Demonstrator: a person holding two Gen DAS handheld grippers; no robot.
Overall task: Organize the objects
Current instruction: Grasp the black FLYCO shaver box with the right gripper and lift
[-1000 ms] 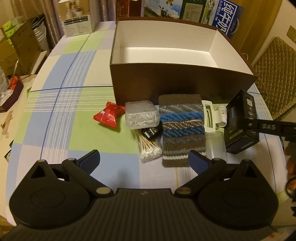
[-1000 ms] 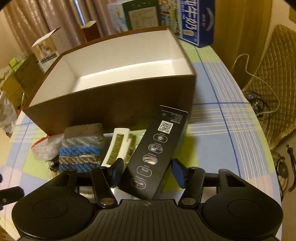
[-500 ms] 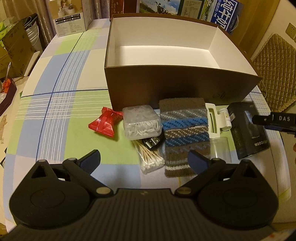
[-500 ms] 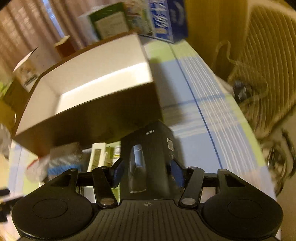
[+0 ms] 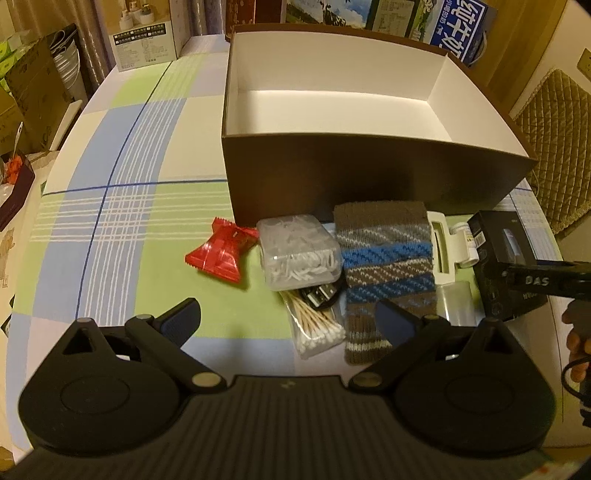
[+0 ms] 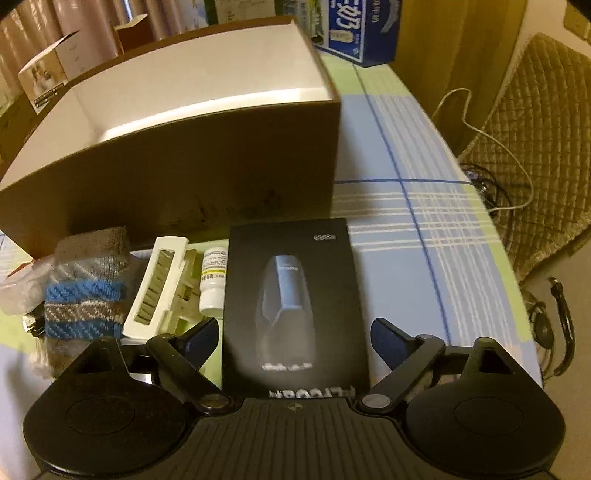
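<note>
1 brown box point(image 5: 369, 177), 1 black carton point(image 6: 295, 306), 1 knit sleeve point(image 5: 384, 258), 1 red packet point(image 5: 221, 251), 2 swab packs point(image 5: 299, 254) point(image 5: 317, 328), 1 sm. bottle point(image 6: 214, 280), 1 white clip point(image 6: 155, 291).

Flat black cardboard product box point(image 6: 293, 314), a second ago tilted up and pinched in the right gripper point(image 6: 293, 338), now lies face-up on the checked tablecloth point(image 6: 424, 236) near its right edge. That gripper's fingers have spread wide, clear of the box's sides.

A home dining room: checked tablecloth point(image 5: 122, 206), quilted chair cushion point(image 6: 535, 122), curtains point(image 6: 92, 18), milk carton point(image 5: 461, 22).
</note>
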